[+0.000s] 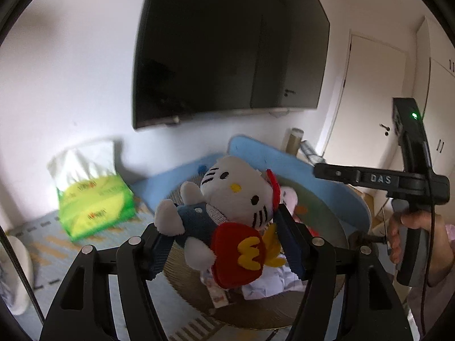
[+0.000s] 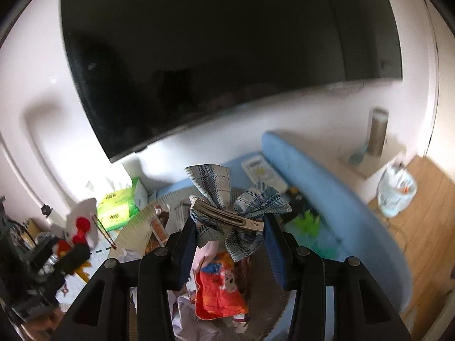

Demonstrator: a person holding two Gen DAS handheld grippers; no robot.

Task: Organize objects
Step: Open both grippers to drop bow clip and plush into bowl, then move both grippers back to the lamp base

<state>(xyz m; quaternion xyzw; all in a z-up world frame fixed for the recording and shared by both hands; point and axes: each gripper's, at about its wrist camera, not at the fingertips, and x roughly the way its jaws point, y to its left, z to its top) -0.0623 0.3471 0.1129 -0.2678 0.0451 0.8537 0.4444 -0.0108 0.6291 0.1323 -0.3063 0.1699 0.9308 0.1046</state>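
With my left gripper [image 1: 224,244] clamping the plush cat [image 1: 224,199] and my right gripper [image 2: 230,244] pinching the bow clip [image 2: 227,216], I judge both lifted and needing sorted places

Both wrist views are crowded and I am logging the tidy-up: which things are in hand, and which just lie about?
In hand:
- Hello Kitty plush, in the left gripper
- plaid bow hair clip, in the right gripper

Lying about:
- green tissue pack
- orange snack bag
- television

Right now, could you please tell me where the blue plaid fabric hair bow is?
In the right wrist view, the blue plaid fabric hair bow is clamped in the right gripper, above the orange snack packet.
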